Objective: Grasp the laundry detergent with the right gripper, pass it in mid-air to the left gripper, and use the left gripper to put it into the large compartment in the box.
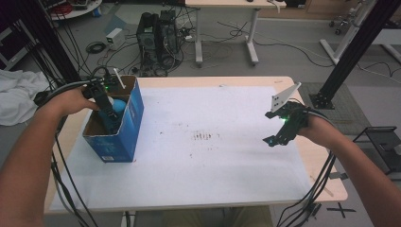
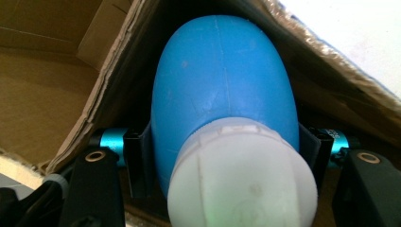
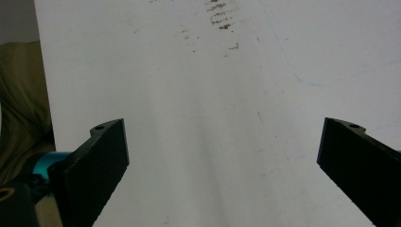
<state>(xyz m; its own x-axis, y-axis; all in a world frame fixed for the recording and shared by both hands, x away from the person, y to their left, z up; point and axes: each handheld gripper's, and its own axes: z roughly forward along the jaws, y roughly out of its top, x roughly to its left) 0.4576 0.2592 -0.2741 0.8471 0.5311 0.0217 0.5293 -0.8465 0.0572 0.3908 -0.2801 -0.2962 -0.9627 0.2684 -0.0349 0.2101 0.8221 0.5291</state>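
A blue bottle (image 2: pixel 222 80) with a white cap (image 2: pixel 241 177) is clamped between the jaws of my left gripper (image 2: pixel 226 163). In the high view the left gripper (image 1: pixel 108 109) reaches down into an open blue cardboard box (image 1: pixel 126 135) at the table's left, and the blue bottle (image 1: pixel 119 107) shows inside it. Brown box walls (image 2: pixel 42 90) surround the bottle in the left gripper view. My right gripper (image 1: pixel 279 135) hovers above the right side of the white table cover (image 1: pixel 203 156). Its jaws stand wide apart with nothing between them (image 3: pixel 222 156).
The white cover has dark smudges (image 1: pixel 204 136) near its middle. Beyond the far edge stand computer towers (image 1: pixel 158 35), cables and a desk's legs (image 1: pixel 250 40). A black frame post (image 1: pixel 352 52) rises at the right, white cloth (image 1: pixel 16 97) lies at the left.
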